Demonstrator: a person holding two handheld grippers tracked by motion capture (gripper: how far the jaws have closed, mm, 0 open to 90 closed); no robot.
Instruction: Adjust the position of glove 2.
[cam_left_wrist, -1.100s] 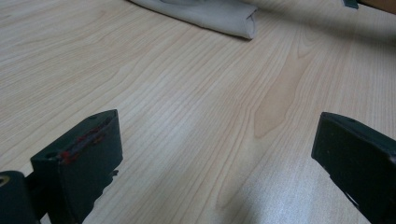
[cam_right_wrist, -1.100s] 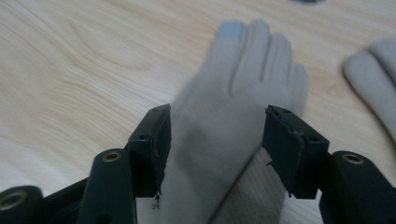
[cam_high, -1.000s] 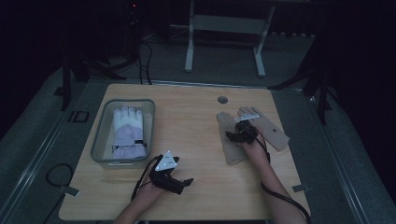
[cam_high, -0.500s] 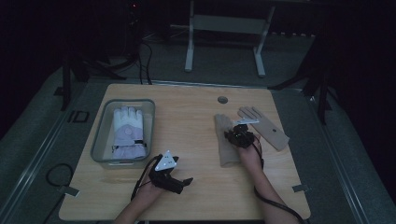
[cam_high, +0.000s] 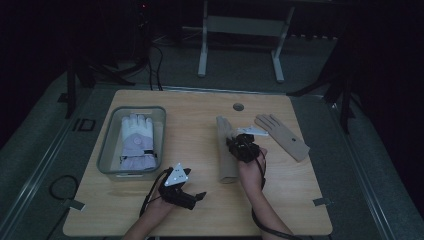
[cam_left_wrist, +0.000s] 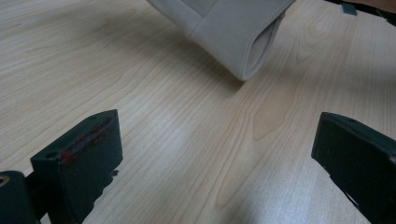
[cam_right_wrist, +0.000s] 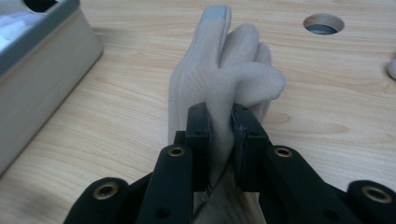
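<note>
**Beige glove pinched and at risk of slipping**

The grey tray (cam_high: 106, 150), holding a white glove (cam_high: 136, 140), is taken as the landmark. Below and to the right of the tray, the left tool (cam_high: 192, 197) is held released, its jaws wide apart over bare table (cam_left_wrist: 154, 135). Further right of the tray, a beige glove (cam_right_wrist: 219, 79) is grasped by the right tool (cam_right_wrist: 219, 126), whose jaws have just been closing on a bunched fold of fabric. Well right of the tray, a second beige glove (cam_high: 282, 136) lies flat. Because only a thin fold is pinched, the fabric could slide free if lifted quickly, or the hanging cuff could be dragged across the table.
</note>
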